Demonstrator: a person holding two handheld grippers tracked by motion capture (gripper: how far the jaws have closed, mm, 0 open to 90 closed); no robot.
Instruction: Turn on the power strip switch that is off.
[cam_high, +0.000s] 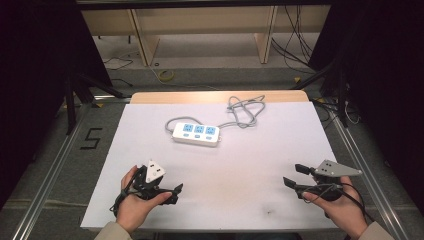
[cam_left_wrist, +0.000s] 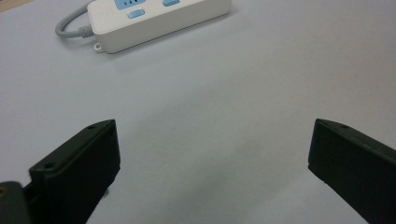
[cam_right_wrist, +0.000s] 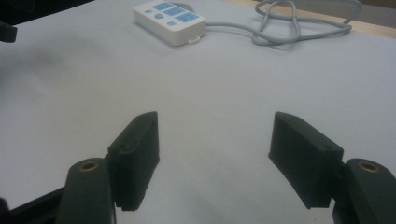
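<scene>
1 power strip (cam_high: 196, 134), 3 sockets | 2 grippers: left gripper (cam_high: 159, 186), right gripper (cam_high: 296, 175), both agape

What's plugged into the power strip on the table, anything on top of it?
Nothing is plugged into the power strip; its three blue sockets are bare. Its own grey cord loops away behind it. The strip's underside is hidden against the white table sheet.

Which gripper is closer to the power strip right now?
Left. The left gripper sits near and slightly left of the power strip; the right gripper is farther off at its near right. Both jaws open, empty.
</scene>
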